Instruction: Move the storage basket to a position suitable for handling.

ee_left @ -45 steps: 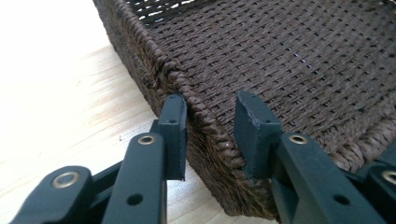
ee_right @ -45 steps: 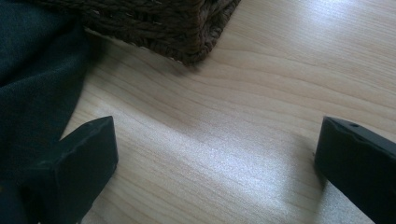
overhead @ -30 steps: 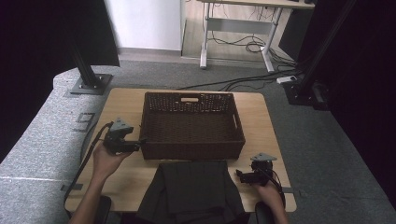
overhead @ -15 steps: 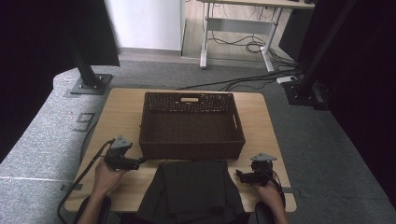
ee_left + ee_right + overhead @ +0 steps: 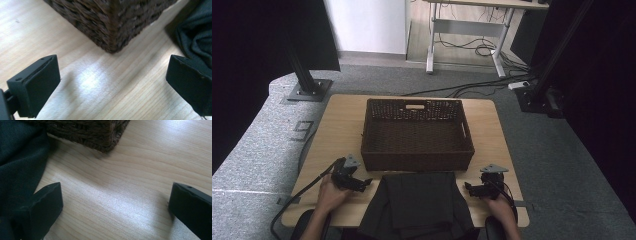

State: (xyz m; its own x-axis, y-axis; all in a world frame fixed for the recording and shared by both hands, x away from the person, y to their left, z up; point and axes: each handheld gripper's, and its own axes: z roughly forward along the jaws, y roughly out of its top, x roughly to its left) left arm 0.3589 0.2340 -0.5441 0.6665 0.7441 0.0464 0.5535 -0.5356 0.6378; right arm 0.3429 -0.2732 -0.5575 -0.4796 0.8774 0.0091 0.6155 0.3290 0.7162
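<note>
1. The left hand-held gripper (image 5: 364,183) rests low on the tabletop (image 5: 337,130), just off the near left corner of the wicker basket (image 5: 417,135). Its jaws have just been opening and now stand wide apart with nothing between them.
2. In the left gripper view, bare wood lies between the two black jaws of the left hand-held gripper (image 5: 112,85). The basket (image 5: 112,22) shows its corner straight ahead, close but not touching either jaw.
3. The right hand-held gripper (image 5: 468,189) sits off the near right corner of the basket, its jaws pointing inward toward the dark folded cloth (image 5: 419,200). They too are spread wide and hold nothing.
4. In the right gripper view, light wood (image 5: 140,170) shows between the jaws of the right hand-held gripper (image 5: 115,205). The basket (image 5: 87,130) corner is ahead, and the cloth (image 5: 20,157) lies by the left-side jaw; I cannot tell if they touch.
5. The cloth lies flat on the tabletop against the near wall of the basket, between the two hand-held grippers, its near edge hanging at the tabletop's front rim. In the left gripper view the cloth (image 5: 197,32) bunches beside the right-side jaw.
6. The basket stands upright in the middle of the tabletop, a handle slot in its far wall.
7. A person's hands hold both hand-held grippers from the side of the cloth away from the basket; a cable trails from the left one.
</note>
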